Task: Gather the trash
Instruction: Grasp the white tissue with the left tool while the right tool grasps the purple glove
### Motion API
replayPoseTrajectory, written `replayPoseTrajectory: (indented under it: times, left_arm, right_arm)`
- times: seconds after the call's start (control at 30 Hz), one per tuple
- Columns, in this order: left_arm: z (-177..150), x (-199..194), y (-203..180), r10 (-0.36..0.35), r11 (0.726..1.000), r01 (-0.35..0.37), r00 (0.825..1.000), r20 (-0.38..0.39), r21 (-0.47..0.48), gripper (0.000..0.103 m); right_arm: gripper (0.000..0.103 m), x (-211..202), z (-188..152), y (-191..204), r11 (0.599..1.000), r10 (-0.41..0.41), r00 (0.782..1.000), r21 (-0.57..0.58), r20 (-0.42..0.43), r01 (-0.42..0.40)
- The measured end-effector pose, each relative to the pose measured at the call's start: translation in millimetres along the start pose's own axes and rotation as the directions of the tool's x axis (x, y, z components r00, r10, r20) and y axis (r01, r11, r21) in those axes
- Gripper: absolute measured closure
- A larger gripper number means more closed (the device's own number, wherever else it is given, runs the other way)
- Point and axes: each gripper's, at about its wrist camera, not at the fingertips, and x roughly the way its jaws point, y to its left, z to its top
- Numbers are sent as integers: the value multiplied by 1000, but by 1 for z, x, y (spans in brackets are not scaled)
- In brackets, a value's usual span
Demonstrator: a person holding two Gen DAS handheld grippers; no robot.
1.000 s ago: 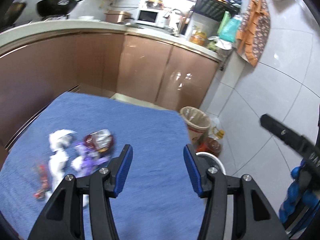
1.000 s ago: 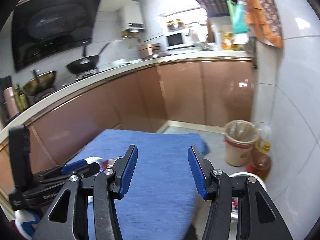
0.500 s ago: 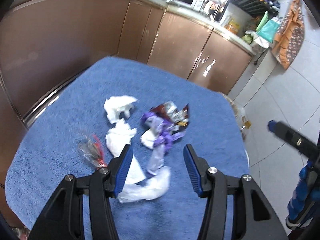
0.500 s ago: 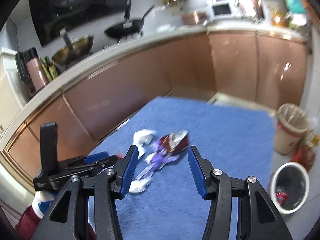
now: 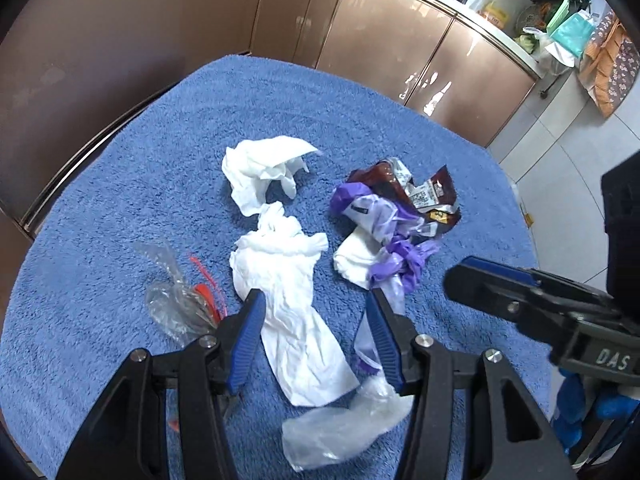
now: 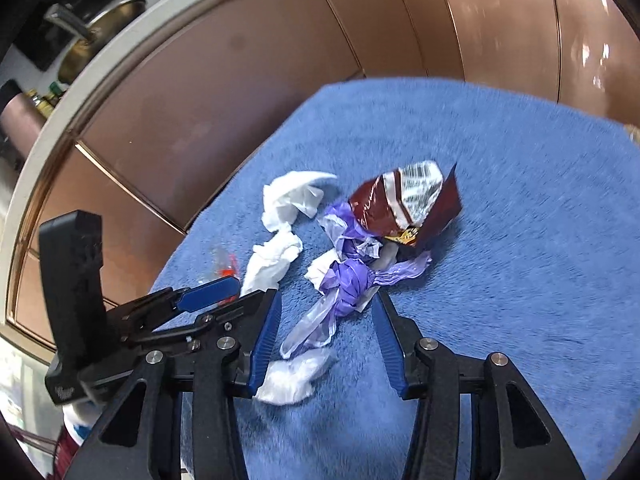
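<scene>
On the blue-towelled surface (image 5: 460,128) | trash lay mid-surface: white tissue (image 5: 292,300), purple bag (image 6: 352,280) | left gripper (image 5: 314,332) spread, straddling tissue | right gripper (image 6: 326,332) closing, jaws astride bag, not yet pinching | judged light, soft, crushable; pinch bunched middle.

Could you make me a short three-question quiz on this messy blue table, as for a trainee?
1. True or false: the left claw is already clamped on the long white tissue.
2. Which piece lies between the right claw's fingers? A. red-brown snack wrapper B. purple plastic wrapper C. clear wrapper with red print
3. Fill in: all the trash lies on a blue ____.

Key
1. False: its fingers straddle the tissue without pressing it.
2. B; that claw's jaws are closing, not yet touching the wrapper.
3. towel
</scene>
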Motion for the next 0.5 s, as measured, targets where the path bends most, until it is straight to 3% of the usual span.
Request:
replayPoseTrajectory:
  times: [0.3,0.5]
  left_arm:
    - [2,20,2,-22,1000,21,999,-32,-9,68]
    - [-1,25,0,-28,1000,28,999,-34,-5,73]
  right_arm:
    - [62,30,6,-1,1000,-23,999,6,-44,23]
    - [64,49,13,-7,999,-34,997,37,-62,37]
